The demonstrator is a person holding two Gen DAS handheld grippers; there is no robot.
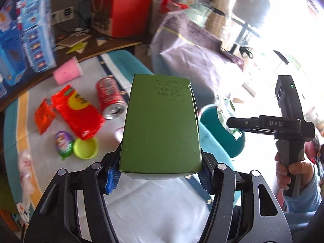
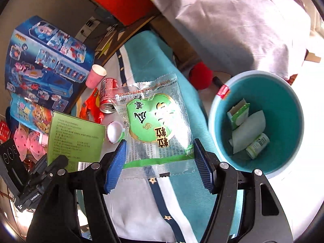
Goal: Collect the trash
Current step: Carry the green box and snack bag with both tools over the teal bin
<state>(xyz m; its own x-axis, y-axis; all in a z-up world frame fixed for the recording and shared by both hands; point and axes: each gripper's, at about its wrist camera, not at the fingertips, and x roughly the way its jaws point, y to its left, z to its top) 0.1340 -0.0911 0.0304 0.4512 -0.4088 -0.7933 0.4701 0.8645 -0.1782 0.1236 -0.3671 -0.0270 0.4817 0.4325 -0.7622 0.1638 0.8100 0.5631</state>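
On the surface at left, a red crushed drink can, red foil wrappers and a yellow-green plastic lid wait uncollected. Centre, the left gripper has its jaws clamped on a matte green cardboard box. Further right, the right gripper pinches a clear green-printed snack packet. Rightmost, the teal round bin already holds some cartons and paper, so I judge collection partly done.

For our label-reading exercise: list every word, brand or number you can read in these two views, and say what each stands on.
"DAS": on the right gripper, letters partly cut off.
"粒粒": on the green snack packet held by the right gripper.
"GenRobot.AI": on the left gripper.
Green box: embossed lines, fine print and barcode, too small to read.
Red can, toy box: blurred.
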